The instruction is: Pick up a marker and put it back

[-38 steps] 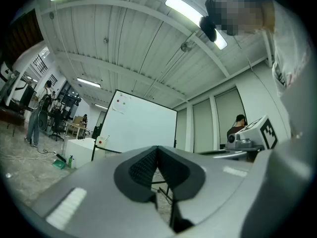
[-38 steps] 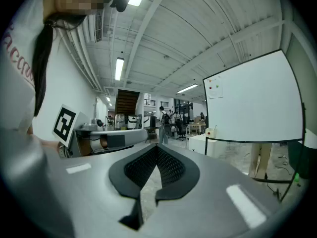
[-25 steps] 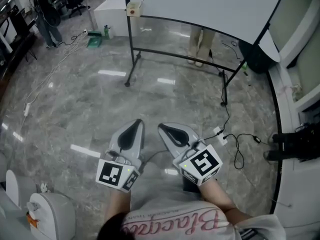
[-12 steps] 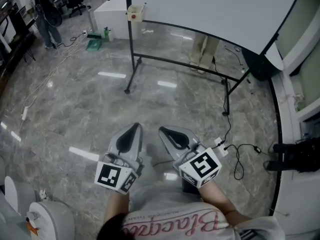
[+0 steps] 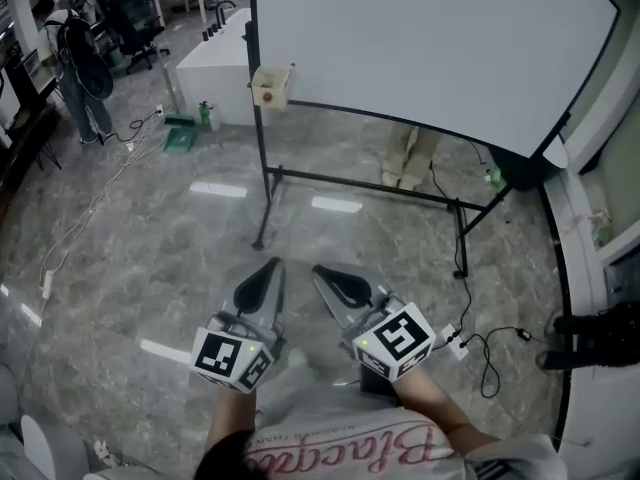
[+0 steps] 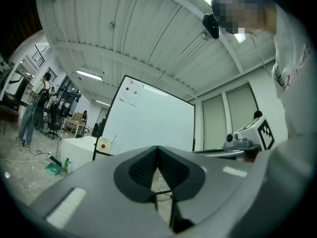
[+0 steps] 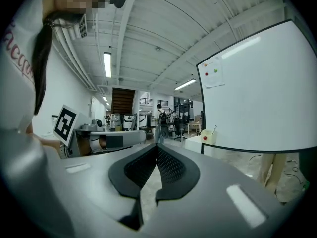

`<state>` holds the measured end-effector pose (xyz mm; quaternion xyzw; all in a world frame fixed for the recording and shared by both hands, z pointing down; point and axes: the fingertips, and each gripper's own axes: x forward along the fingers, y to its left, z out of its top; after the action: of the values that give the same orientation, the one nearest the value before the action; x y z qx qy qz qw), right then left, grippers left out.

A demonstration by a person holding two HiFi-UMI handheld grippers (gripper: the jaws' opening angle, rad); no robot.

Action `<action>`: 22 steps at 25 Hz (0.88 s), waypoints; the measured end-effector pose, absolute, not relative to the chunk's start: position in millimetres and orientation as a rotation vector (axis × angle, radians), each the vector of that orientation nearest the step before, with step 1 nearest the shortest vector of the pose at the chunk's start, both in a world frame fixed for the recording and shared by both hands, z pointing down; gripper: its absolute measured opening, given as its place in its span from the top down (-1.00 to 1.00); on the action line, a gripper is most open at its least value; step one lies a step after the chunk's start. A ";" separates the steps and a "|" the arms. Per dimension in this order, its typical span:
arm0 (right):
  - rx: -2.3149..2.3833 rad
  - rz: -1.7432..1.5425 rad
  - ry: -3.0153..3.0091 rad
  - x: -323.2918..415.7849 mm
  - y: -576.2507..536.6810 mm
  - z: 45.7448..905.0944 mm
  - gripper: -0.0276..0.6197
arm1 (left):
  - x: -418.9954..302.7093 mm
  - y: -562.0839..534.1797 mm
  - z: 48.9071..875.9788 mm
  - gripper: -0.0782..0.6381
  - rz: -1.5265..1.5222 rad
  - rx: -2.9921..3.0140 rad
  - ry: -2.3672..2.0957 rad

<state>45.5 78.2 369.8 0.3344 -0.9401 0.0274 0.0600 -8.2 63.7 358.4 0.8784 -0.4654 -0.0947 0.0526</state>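
A marker (image 5: pixel 288 69) sticks up out of a small cream holder box (image 5: pixel 269 87) with a red dot, fixed at the lower left corner of the whiteboard (image 5: pixel 430 48). The box (image 6: pixel 102 144) (image 7: pixel 207 137) shows small and far off in both gripper views. My left gripper (image 5: pixel 271 266) and right gripper (image 5: pixel 321 272) are held side by side low in the head view, well short of the board. Both are shut, pads together, with nothing between them (image 6: pixel 157 151) (image 7: pixel 157 151).
The whiteboard rests on a black frame with legs (image 5: pixel 263 236) on a glossy marble floor. Cables and a power strip (image 5: pixel 456 344) lie at the right. A white cabinet (image 5: pixel 215 54) stands behind the board. A person (image 5: pixel 80 73) stands far left, and someone's legs (image 5: pixel 408 158) show behind the board.
The head view has tilted up, so more of the whiteboard shows and the holder box sits lower in the picture. Both grippers stay shut and side by side.
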 end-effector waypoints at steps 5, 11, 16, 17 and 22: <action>1.061 0.065 -2.847 25.6 18.3 361.1 0.91 | -22.0 5.0 350.2 0.78 -0.286 2.703 -1.368; 1.085 0.154 -2.815 20.0 -31.3 375.6 0.91 | -32.2 -42.1 362.4 0.78 -0.254 2.671 -1.341; 1.081 0.168 -2.810 18.0 -80.6 384.4 0.91 | -41.4 -87.7 367.1 0.78 -0.284 2.636 -1.360; 1.075 0.170 -2.814 17.0 -92.1 385.3 0.91 | -43.1 -98.3 368.2 0.78 -0.283 2.632 -1.369; 1.031 0.158 -2.838 10.8 -157.6 381.3 0.91 | -49.8 -159.5 366.4 0.78 -0.289 2.610 -1.418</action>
<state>10.8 -157.6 381.3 0.3404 -0.9370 0.0522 0.0591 -49.8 -159.5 366.4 0.8719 -0.4736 -0.0966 0.0784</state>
